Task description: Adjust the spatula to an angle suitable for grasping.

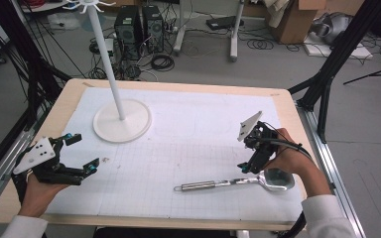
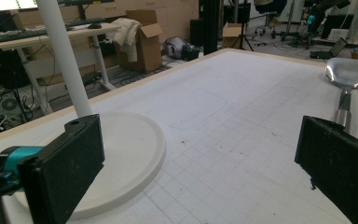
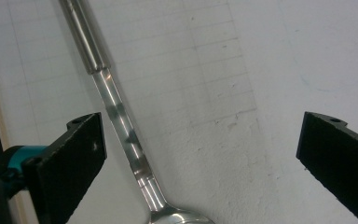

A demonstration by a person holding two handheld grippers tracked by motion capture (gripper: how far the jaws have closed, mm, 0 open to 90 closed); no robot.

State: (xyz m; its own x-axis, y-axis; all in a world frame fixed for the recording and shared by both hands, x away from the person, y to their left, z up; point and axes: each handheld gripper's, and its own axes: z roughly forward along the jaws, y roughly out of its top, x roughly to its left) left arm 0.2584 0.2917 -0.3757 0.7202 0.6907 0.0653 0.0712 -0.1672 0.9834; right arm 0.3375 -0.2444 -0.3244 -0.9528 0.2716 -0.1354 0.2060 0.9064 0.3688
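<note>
The surface [image 1: 278, 106], one pale board under a white gridded mat, fills the middle of the high view. On it, upper left of centre, stands one white stand [image 1: 122, 121]: a round base with a thin pole whose hooked top is cut off by the frame's upper edge. In the left gripper view its base [image 2: 135, 154] lies at lower left, partly hidden by the near finger. One steel ladle [image 1: 228, 184] lies flat at lower right of the high view, handle pointing left, bowl to the right and partly hidden by the right hand. Two grippers show. The left gripper [image 1: 82, 151], at lower left of the high view, is held low by a hand [image 1: 37, 191] with its fingers spread wide, released, pointing toward frame centre, well apart from the ladle. The right gripper [image 1: 245, 166], at lower right, tips downward over the ladle's neck; in the right gripper view its fingers [image 3: 74, 154] stand wide apart, released, with the ladle's handle [image 3: 121, 121] running between them nearer the left one; whether they touch it is hard to make out.
</note>
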